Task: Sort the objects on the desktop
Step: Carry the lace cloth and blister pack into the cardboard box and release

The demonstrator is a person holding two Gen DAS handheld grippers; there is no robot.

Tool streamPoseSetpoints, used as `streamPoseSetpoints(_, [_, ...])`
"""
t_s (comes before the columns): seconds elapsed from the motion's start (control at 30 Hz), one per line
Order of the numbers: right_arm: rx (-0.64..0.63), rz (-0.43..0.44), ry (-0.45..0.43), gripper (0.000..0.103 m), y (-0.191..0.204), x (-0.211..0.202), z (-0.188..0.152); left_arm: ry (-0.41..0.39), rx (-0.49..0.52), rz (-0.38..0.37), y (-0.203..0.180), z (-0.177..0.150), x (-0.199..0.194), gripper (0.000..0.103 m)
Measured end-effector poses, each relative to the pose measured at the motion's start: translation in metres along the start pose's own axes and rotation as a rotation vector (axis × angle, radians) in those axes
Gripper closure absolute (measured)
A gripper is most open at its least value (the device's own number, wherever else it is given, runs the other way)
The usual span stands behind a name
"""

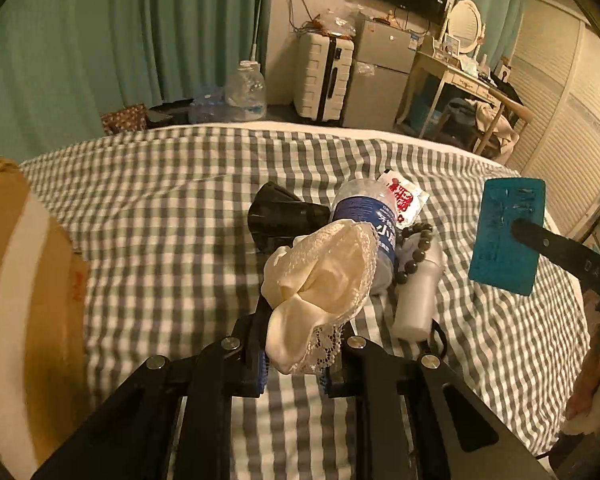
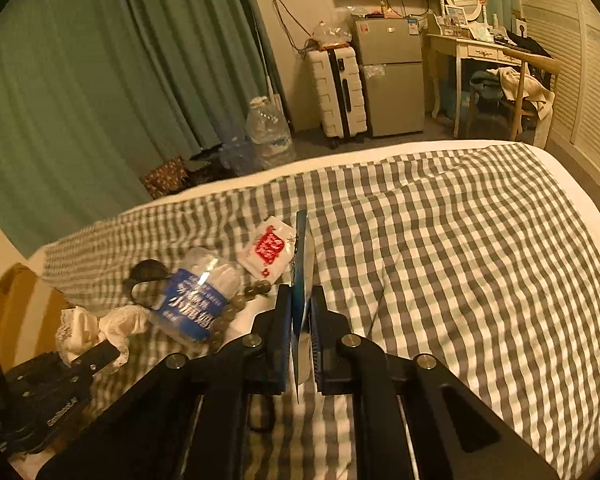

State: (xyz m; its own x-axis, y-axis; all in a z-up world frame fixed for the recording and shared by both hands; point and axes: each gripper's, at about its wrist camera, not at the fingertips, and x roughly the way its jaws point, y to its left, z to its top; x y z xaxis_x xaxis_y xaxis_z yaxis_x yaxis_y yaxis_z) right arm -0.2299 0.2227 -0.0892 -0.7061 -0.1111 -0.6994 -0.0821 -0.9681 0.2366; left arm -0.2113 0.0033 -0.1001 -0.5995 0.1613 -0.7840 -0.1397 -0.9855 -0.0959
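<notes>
My left gripper [image 1: 296,346] is shut on a cream lace-edged cloth [image 1: 320,280], which hangs bunched above the checked bedcover [image 1: 160,220]. The right gripper [image 2: 300,300] is shut on a flat teal card [image 2: 300,264], seen edge-on between its pads; in the left wrist view the teal card [image 1: 506,236] floats at the right, above the bed. Beneath both lies a pile: a clear water bottle [image 1: 364,216] with a blue label, a dark bead bracelet [image 1: 414,248], a white sachet [image 1: 404,196] with red print, a black object [image 1: 280,216] and a white tube [image 1: 416,300].
A brown cardboard box [image 1: 20,280] stands at the bed's left edge. Beyond the bed are green curtains, a white suitcase [image 2: 340,92], a small fridge [image 2: 388,76], large water jugs and a dressing table with a chair [image 2: 528,80]. The bedcover's right half [image 2: 460,260] carries nothing.
</notes>
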Motion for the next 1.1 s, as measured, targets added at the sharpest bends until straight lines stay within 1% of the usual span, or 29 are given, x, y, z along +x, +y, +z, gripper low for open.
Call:
streamPoseSetpoints(0.13, [-0.002, 0.046, -0.015, 0.095, 0.012, -0.031, -0.01, -0.04, 0.008, -0.008, 0.002, -0.003, -0.032, 0.084])
streamPoseSetpoints(0.23, [-0.024, 0.073, -0.008, 0.095, 0.025, -0.048, -0.019, -0.073, 0.015, -0.017, -0.002, -0.004, -0.06, 0.084])
streamPoseSetpoints(0.3, [-0.036, 0.106, -0.003, 0.095, 0.034, -0.063, -0.025, -0.1, 0.031, -0.004, -0.006, -0.007, -0.081, 0.084])
streamPoseSetpoints(0.37, [-0.055, 0.121, -0.014, 0.095, 0.042, -0.078, -0.028, -0.124, 0.044, 0.011, -0.007, -0.006, -0.097, 0.084])
streamPoseSetpoints(0.53, [-0.1, 0.173, -0.035, 0.095, 0.071, -0.116, -0.038, -0.171, 0.047, 0.007, -0.01, -0.005, -0.131, 0.084])
streamPoseSetpoints(0.63, [-0.134, 0.181, -0.039, 0.095, 0.088, -0.132, -0.042, -0.194, 0.043, 0.0, -0.008, -0.005, -0.149, 0.084])
streamPoseSetpoints(0.7, [-0.161, 0.168, -0.044, 0.095, 0.098, -0.142, -0.044, -0.215, 0.043, 0.003, -0.005, -0.005, -0.164, 0.084])
streamPoseSetpoints(0.87, [-0.2, 0.196, -0.06, 0.095, 0.122, -0.165, -0.044, -0.265, 0.031, 0.033, 0.01, -0.005, -0.192, 0.084])
streamPoseSetpoints(0.93, [-0.22, 0.217, -0.061, 0.095, 0.138, -0.172, -0.044, -0.282, 0.019, 0.036, 0.021, -0.007, -0.204, 0.084])
streamPoseSetpoints(1.1, [-0.295, 0.259, -0.051, 0.095, 0.186, -0.175, -0.048, -0.328, -0.045, 0.043, 0.067, -0.013, -0.229, 0.084])
